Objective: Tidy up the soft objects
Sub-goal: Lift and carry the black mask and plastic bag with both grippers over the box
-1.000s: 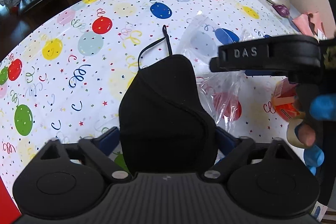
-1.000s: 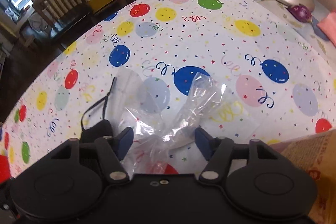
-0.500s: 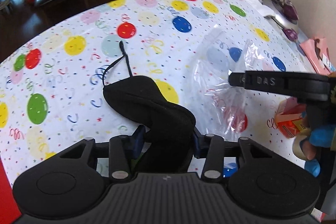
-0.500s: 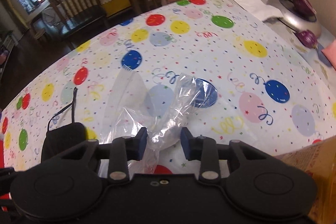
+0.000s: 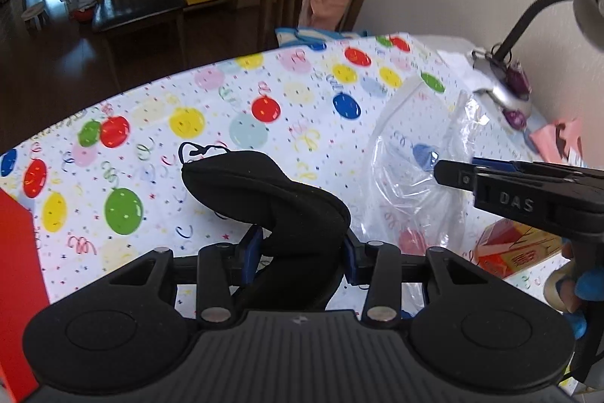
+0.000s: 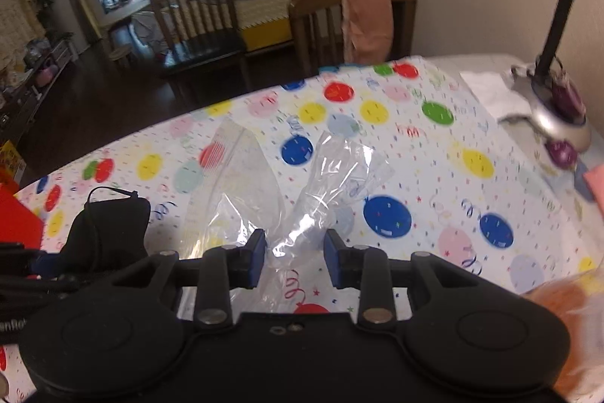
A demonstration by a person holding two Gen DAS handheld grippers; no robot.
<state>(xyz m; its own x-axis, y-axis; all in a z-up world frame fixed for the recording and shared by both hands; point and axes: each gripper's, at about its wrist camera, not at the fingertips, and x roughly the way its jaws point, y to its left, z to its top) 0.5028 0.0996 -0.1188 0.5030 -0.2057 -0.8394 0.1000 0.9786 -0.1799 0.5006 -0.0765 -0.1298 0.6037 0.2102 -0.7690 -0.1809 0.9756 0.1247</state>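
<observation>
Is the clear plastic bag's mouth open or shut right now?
Cannot tell. The clear plastic bag is bunched and crumpled between the right gripper pads, empty, its mouth edge unclear in both views.

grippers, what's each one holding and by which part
Left gripper: black mask, pinched at its near end. Right gripper: clear bag, by its bunched near end.

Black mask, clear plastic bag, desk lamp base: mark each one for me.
Black mask (image 5: 264,187), left wrist view, on its raised folded body.
Clear plastic bag (image 6: 339,169), right wrist view, on its upper crinkled film.
Desk lamp base (image 6: 562,123), right wrist view, on its silver foot.
</observation>
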